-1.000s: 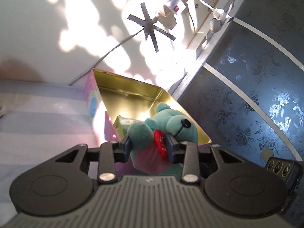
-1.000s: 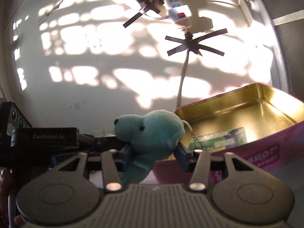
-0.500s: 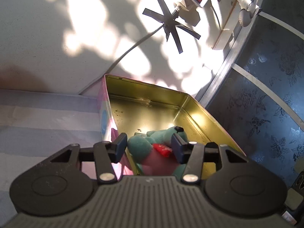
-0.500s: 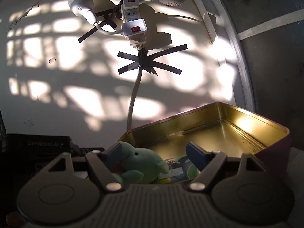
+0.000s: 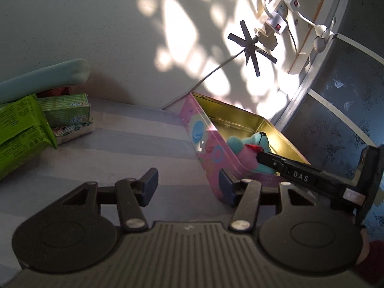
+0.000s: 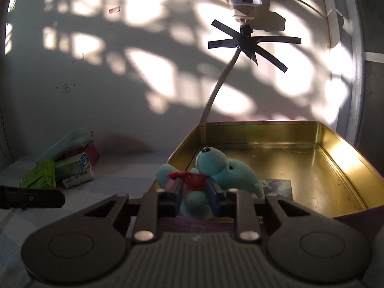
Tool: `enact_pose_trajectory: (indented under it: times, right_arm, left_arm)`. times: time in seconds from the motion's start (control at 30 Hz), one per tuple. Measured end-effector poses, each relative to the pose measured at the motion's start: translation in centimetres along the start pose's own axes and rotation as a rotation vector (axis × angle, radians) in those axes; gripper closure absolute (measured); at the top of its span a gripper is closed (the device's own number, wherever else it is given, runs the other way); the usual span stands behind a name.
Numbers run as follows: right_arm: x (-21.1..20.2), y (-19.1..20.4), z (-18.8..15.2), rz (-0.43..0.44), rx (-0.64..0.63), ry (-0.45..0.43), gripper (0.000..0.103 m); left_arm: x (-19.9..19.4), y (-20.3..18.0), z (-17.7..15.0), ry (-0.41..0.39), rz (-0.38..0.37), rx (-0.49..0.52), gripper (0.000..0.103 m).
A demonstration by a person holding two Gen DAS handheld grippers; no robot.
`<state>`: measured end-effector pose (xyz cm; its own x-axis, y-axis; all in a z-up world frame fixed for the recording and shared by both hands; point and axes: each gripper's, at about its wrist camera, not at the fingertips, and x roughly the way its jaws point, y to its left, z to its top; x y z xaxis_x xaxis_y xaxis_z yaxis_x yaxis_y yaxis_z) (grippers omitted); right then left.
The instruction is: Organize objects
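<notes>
Soft, light teal plush toy (image 6: 216, 168) squashes easily: right gripper (image 6: 194, 198) pinches its middle inside the tin (image 6: 336, 144); left gripper (image 5: 188, 180) opening, empty.

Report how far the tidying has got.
Done: the teal plush toy and a flat packet lie inside the pink tin.
In hand: the right hand-held gripper is shut on the plush toy; the left hand-held gripper is opening, nothing between its jaws.
Left: the green boxes beside the wall.
</notes>
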<state>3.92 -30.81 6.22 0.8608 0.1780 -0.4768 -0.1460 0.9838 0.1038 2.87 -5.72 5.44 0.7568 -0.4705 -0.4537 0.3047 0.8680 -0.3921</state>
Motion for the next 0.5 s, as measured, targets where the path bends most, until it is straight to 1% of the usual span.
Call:
enact_pose_trajectory:
  times: [0.03, 0.07, 0.1, 0.17, 0.2, 0.27, 0.33, 0.4, 0.47, 0.5]
  right_arm:
    - [1.3, -0.5, 0.5, -0.004, 0.004, 0.054, 0.08]
    - [2.4, -1.0, 1.0, -0.011, 0.015, 0.088, 0.08]
    - [3.5, -1.6, 1.5, -0.038, 0.027, 0.119, 0.08]
    - [4.7, -2.3, 2.1, -0.123, 0.044, 0.128, 0.08]
    - [4.4, -2.6, 2.3, -0.132, 0.065, 0.106, 0.079]
    - [2.7, -2.3, 2.4, -0.087, 0.105, 0.042, 0.078]
    - [0.7, -0.6, 1.8, -0.046, 0.102, -0.031, 0.077]
    - [-1.2, 1.5, 0.8, 0.04, 0.111, -0.087, 0.076]
    - [-2.7, 3.9, -0.3, 0.118, 0.103, -0.114, 0.075]
    - [-3.2, 5.4, -0.9, 0.163, 0.095, -0.112, 0.073]
  left_arm:
    - [-0.6, 0.5, -0.2, -0.004, 0.014, -0.002, 0.045]
    - [-1.3, 1.2, -0.4, -0.009, 0.031, -0.007, 0.045]
    - [-1.9, 1.8, -0.6, -0.012, 0.045, -0.014, 0.045]
    - [-3.0, 3.1, -1.0, -0.008, 0.077, -0.028, 0.045]
    - [-3.5, 3.7, -1.2, -0.008, 0.091, -0.033, 0.045]
    - [-4.8, 4.9, -1.8, -0.018, 0.128, -0.034, 0.045]
    - [-5.7, 6.2, -2.3, -0.016, 0.186, -0.029, 0.045]
    - [-6.3, 7.5, -2.7, -0.006, 0.226, -0.042, 0.045]
    - [-7.1, 8.9, -3.0, -0.002, 0.251, -0.065, 0.045]
    - [-7.5, 9.5, -3.1, -0.004, 0.261, -0.073, 0.045]
